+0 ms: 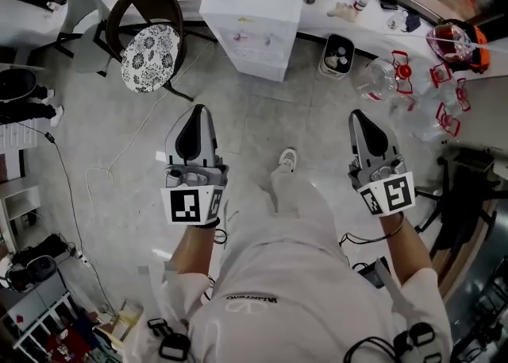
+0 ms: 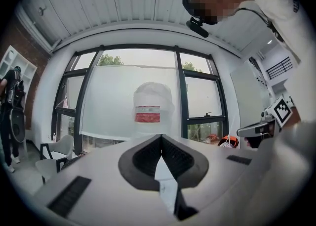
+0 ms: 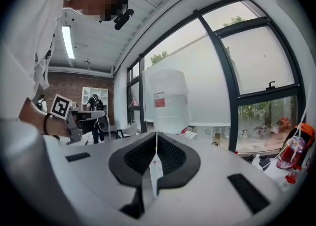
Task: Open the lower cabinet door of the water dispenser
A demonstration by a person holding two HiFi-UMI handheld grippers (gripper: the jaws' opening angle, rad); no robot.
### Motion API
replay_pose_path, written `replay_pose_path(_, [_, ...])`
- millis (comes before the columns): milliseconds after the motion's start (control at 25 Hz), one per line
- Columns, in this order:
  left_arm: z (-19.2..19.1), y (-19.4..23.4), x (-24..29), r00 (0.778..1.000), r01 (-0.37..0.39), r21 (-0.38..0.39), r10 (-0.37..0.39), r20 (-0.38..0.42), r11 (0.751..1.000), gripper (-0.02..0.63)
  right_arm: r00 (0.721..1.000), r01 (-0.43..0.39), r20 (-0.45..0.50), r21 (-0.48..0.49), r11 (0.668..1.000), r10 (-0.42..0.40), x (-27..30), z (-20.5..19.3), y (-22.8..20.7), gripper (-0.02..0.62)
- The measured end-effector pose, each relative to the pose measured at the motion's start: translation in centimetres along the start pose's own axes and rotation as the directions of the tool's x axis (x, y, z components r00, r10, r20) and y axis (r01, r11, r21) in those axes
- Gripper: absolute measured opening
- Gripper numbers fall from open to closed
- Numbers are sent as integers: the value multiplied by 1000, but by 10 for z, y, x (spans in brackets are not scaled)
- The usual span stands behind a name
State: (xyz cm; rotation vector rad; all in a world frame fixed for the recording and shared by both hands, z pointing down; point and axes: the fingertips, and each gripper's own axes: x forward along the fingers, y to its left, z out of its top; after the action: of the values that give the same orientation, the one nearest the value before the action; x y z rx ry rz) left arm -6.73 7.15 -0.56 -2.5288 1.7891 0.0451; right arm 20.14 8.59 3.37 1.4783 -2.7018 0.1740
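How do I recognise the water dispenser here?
Look along the white counter by the windows. The water dispenser is the white box on the floor against it, between a chair and a small bin. Only it carries a big bottle.

The person wears a white shirt [image 1: 274, 294], pale trousers [image 1: 300, 204] and a white shoe [image 1: 288, 160]; the grey left gripper [image 1: 198, 110] and right gripper [image 1: 357, 114] bear black-and-white marker cubes [image 1: 193, 205].

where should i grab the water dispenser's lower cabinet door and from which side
Probably take the lower cabinet door by a vertical edge, coming level from the front: that face of the water dispenser looks toward the person. No handle or hinge side can be made out.
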Motion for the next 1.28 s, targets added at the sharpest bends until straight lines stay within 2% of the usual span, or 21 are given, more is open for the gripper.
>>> replay_pose_path(240, [-54,-6,30,999,18,-4,-18,-31,1000,5,1000,-24,-10,15,1000,24,40,-51,-18,15])
replay_pose_path(440, [-127,-3,58,997,67,-3,-67,-28,998,5,999,-41,-12,26,999,42,79,-124,-22,15])
replay_pose_path(600, [-210,-3,83,993,116,-13,-116,-16,993,5,999,-43,0,37,998,43,114,-205,-29,15])
replay_pose_path(1000, [-458,-11,139,967,256,-10,-256,6,967,5,997,-70,25,30,997,69,213,-436,-52,15])
replay_pose_path(1280, [-577,-13,167,950,310,12,-311,21,951,5,996,-74,50,11,997,74,264,-544,-71,15])
